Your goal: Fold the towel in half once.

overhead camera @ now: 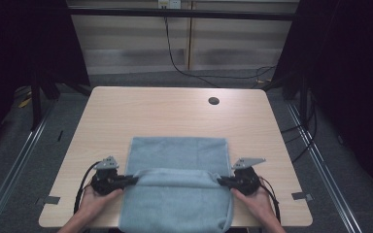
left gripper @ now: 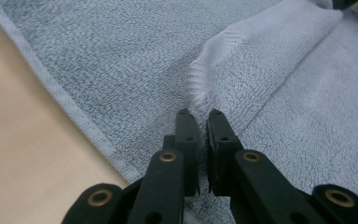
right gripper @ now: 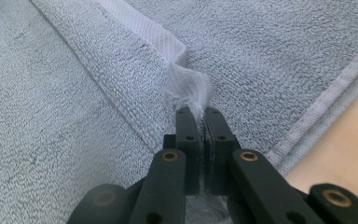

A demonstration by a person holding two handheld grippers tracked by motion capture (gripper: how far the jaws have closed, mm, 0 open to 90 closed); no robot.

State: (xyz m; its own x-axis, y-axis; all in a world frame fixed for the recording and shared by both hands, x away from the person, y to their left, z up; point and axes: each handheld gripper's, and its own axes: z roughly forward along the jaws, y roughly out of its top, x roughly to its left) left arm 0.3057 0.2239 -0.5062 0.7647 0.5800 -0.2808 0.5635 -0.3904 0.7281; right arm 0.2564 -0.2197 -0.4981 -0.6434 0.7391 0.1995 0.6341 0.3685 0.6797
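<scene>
1. A pale blue towel (overhead camera: 177, 194) lies on the near half of the light wooden counter (overhead camera: 175, 116), its near edge reaching the counter's front edge.
2. A folded ridge of the towel runs across its middle from one gripper to the other, with flat cloth beyond it and more cloth toward the person.
3. The left gripper (overhead camera: 132, 180) sits at the towel's left side, held by the left hand (overhead camera: 93, 200), and points inward along the ridge.
4. In the left gripper view, the jaws are pressed together on a hemmed corner of the towel (left gripper: 205, 93); the cloth rises straight out from between the tips and fans away up and to the right.
5. The right gripper (overhead camera: 222, 181) sits at the towel's right side, held by the right hand (overhead camera: 260, 201), and points inward at the other end of the ridge.
6. In the right gripper view, the jaws pinch a white woven hem corner of the towel (right gripper: 189, 88), which stands up just beyond the tips, with terry cloth on either side and bare counter at the lower right.
</scene>
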